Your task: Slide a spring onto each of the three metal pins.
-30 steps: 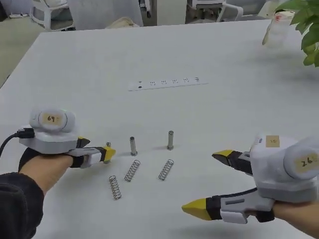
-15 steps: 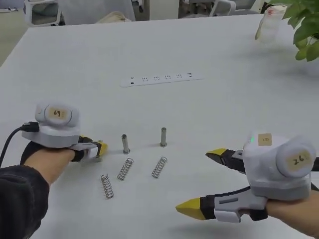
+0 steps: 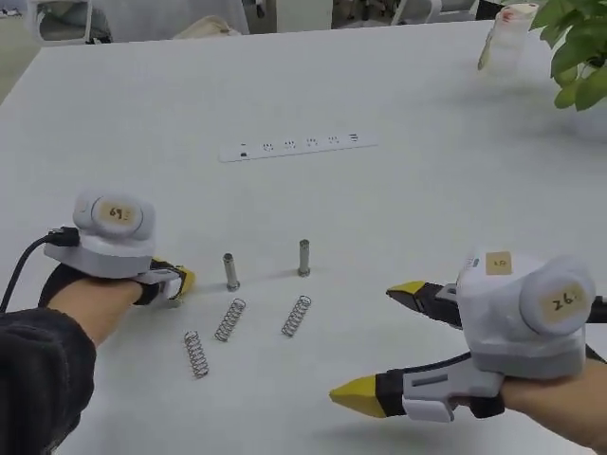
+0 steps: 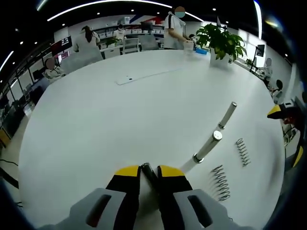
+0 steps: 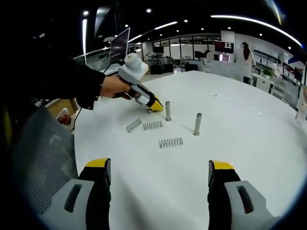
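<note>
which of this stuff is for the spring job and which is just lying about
For the job: three springs; two standing metal pins; third pin clamped in the left gripper; open right gripper.
Lying about: power strip; potted plant.

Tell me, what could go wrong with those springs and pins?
The left gripper pinches the third pin only at its tips, so it might slip. The two standing pins look thin; a bump could topple them. The loose springs may roll from the open right gripper.
</note>
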{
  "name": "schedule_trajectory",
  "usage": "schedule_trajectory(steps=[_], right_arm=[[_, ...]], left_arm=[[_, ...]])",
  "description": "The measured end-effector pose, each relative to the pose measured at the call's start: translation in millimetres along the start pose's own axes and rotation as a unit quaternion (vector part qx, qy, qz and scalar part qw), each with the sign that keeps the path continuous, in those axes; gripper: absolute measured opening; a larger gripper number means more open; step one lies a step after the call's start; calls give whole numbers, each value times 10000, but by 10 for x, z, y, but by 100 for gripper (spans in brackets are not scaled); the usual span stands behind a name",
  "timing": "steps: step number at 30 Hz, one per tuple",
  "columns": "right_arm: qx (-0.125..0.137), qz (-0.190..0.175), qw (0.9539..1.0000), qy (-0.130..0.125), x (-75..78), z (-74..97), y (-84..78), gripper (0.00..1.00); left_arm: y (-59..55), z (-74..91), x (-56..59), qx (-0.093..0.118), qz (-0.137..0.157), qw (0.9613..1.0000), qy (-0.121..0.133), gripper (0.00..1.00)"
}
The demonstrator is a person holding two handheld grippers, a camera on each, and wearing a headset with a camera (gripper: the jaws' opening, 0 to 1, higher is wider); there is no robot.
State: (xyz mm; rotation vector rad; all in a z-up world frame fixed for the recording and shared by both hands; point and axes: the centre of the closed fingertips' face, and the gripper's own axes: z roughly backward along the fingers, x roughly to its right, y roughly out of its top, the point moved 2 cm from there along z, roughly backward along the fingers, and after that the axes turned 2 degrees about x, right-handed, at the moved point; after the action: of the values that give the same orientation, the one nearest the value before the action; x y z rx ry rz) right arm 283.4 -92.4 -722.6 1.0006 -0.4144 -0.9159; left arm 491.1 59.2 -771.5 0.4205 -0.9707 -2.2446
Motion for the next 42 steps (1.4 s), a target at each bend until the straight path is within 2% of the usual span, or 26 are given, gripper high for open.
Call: schedule_trajectory(steps=[9, 13, 17, 24, 26, 30, 35, 42], right_arm=[[13, -13, 10000, 6, 4, -2, 4, 82], [5, -19, 10000, 12, 0, -4, 1, 82], [-12, -24, 10000, 11, 5, -5, -10, 82], [3, -19, 10000, 16, 12, -9, 0, 82], [6, -15, 10000, 15, 14, -8, 1, 82], [18, -3, 10000, 31, 8, -14, 12, 82], [26, 50, 10000, 71, -18, -25, 33, 82], [86, 121, 9999, 65, -38, -6, 78, 82]], left_arm=[[-6, 27, -41, -46, -147, 9998, 102, 1], [6, 24, -30, -28, -70, 9999, 68, 8], [7, 20, -25, -58, -182, 9998, 68, 0], [-15, 61, -25, -118, -171, 9998, 60, 0], [-29, 84, -38, -131, -95, 9998, 72, 0], [1, 169, -47, -28, 50, 10000, 67, 0], [38, 274, -41, 67, 69, 9999, 60, 0], [19, 414, -22, 142, 77, 9999, 61, 0]])
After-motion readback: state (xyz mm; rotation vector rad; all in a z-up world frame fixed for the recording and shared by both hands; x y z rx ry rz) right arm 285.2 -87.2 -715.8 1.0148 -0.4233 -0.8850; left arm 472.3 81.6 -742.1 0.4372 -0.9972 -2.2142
